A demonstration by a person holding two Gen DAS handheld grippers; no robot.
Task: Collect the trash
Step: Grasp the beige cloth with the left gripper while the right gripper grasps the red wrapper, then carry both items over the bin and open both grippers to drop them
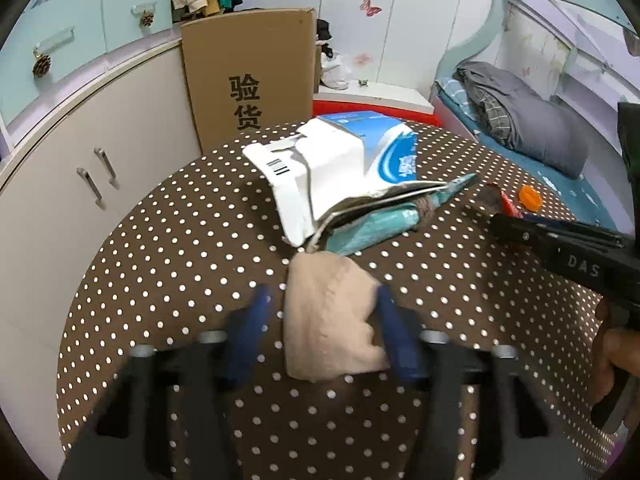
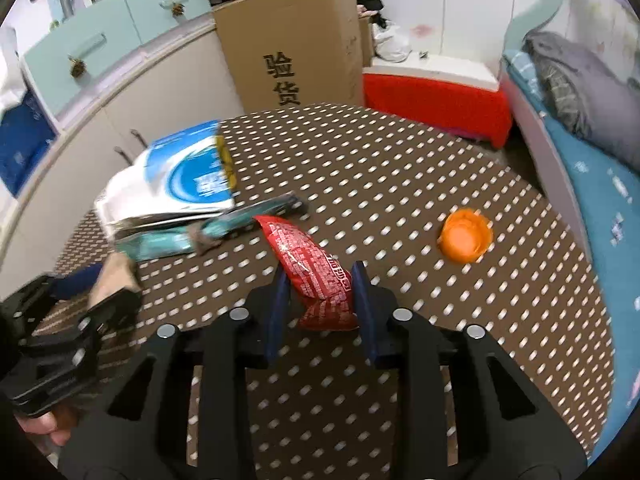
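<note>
Left wrist view: the left gripper (image 1: 320,312) has its blue fingers (image 1: 394,332) narrowed around a beige crumpled tissue (image 1: 332,320) lying on the dotted table (image 1: 180,260); its long axis runs away from the camera. The right pad touches it, but the left pad stands a little apart.

Right wrist view: the right gripper (image 2: 320,284) pinches a red snack wrapper (image 2: 316,272) between both pads; the wrapper points up-left, toward the white-blue bag (image 2: 180,184). An orange cap (image 2: 466,234) lies well apart at the right

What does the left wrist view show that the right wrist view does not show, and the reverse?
Only the left wrist view: the barcode flap of the white and blue package, and the left gripper around the beige paper.
Only the right wrist view: the right gripper clamping the red wrapper.
Both: the orange cap, the teal packet, the cardboard box, the dotted tablecloth.
</note>
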